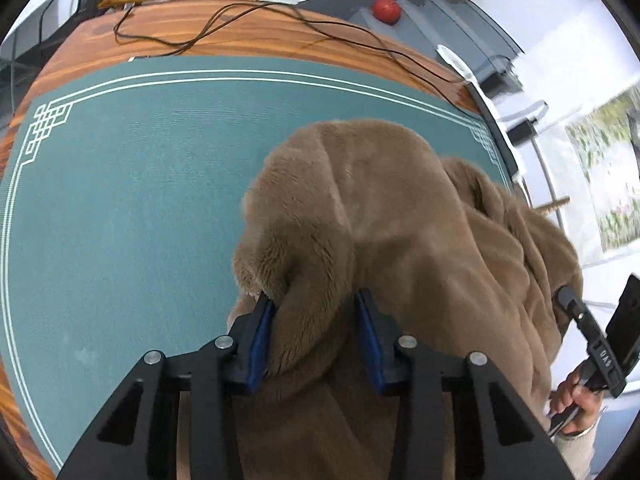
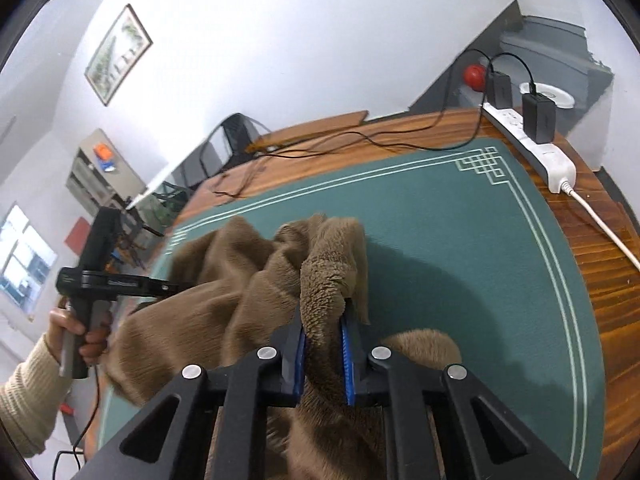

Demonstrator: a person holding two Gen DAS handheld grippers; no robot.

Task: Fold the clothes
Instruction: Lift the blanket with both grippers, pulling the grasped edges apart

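A brown fleece garment (image 1: 400, 208) is lifted in a bunched heap over the green mat (image 1: 140, 200). My left gripper (image 1: 316, 312) has a thick fold of it filling the gap between its blue pads, which press on both sides. In the right wrist view the garment (image 2: 248, 280) drapes from my right gripper (image 2: 324, 332), whose pads are shut tight on a narrow fleece edge. The cloth stretches between both grippers. A hand (image 2: 80, 332) holds the left tool at the picture's left; the right tool (image 1: 576, 312) shows at the cloth's right edge.
The green mat (image 2: 460, 260) with white border lines lies on a wooden table (image 1: 200, 40). Thin dark cables (image 1: 240, 20) run along the far side. A white power strip (image 2: 540, 152) with two black adapters sits at the table's right edge. A red ball (image 1: 386, 10) lies beyond.
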